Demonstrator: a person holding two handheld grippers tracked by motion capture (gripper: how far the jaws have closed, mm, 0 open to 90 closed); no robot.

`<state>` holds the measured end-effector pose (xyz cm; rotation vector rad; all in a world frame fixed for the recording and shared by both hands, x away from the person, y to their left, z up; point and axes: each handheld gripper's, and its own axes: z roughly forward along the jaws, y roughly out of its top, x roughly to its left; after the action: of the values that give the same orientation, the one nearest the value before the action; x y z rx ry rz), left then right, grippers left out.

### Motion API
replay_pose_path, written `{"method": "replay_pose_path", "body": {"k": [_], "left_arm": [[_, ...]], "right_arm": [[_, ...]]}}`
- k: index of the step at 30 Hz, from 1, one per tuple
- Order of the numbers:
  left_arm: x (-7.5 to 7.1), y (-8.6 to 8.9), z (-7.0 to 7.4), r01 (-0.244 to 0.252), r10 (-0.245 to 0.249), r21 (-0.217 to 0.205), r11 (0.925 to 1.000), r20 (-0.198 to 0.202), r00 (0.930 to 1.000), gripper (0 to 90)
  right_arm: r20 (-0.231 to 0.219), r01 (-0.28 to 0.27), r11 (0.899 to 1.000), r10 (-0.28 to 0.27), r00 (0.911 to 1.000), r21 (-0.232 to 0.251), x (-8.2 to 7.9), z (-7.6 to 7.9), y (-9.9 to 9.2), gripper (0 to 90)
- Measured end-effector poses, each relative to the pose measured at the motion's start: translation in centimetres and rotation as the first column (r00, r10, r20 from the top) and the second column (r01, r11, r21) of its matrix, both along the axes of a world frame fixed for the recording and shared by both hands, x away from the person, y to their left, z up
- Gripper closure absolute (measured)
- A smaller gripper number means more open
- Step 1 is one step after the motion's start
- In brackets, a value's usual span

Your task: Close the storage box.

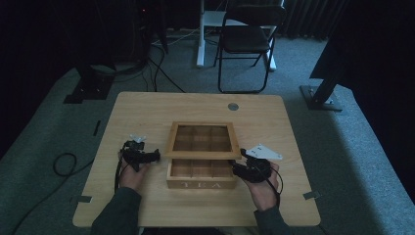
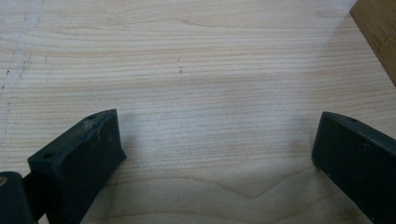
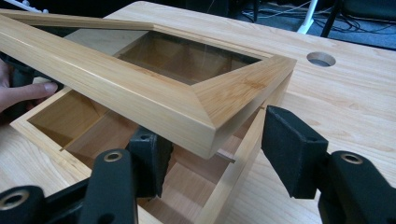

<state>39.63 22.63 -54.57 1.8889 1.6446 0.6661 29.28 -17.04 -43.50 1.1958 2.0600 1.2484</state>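
Observation:
A wooden tea box, with "TEA" on its front, stands at the middle of the table. Its glass-windowed lid is tilted up at the front. My right gripper is at the box's front right corner. In the right gripper view its jaws straddle the box's right wall. One jaw is inside under the raised lid, the other outside, and neither pad presses on the wood. My left gripper lies left of the box, open over bare tabletop. A corner of the box shows at the upper right of its view.
The box's compartments look empty. A round cable hole sits in the table behind the box. A folding chair and stand legs are on the carpet beyond the table. A cable loop lies on the floor to the left.

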Motion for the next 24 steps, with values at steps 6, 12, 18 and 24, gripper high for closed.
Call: {"method": "replay_pose_path", "body": {"k": [6,12,18,24], "left_arm": [[0.0,0.0,0.0,0.001,-0.001,0.000,1.0000,0.001,1.0000,1.6],[0.0,0.0,0.0,0.000,0.000,-0.001,1.0000,0.001,1.0000,1.6],[0.0,0.0,0.0,0.001,-0.001,0.000,1.0000,-0.001,1.0000,1.6],[0.0,0.0,0.0,0.001,-0.001,0.001,1.0000,-0.001,1.0000,1.6]], "right_arm": [[-0.007,-0.006,1.000,0.006,1.0000,0.009,-0.3,-0.5,0.0,45.9],[-0.014,-0.015,1.000,0.015,0.9998,0.009,-0.5,-1.0,0.0,46.7],[-0.028,-0.022,1.000,0.022,0.9993,0.003,-1.0,-1.8,0.1,46.8],[-0.043,-0.036,0.999,0.036,0.9984,-0.005,-1.3,-2.6,0.2,46.9]]}}
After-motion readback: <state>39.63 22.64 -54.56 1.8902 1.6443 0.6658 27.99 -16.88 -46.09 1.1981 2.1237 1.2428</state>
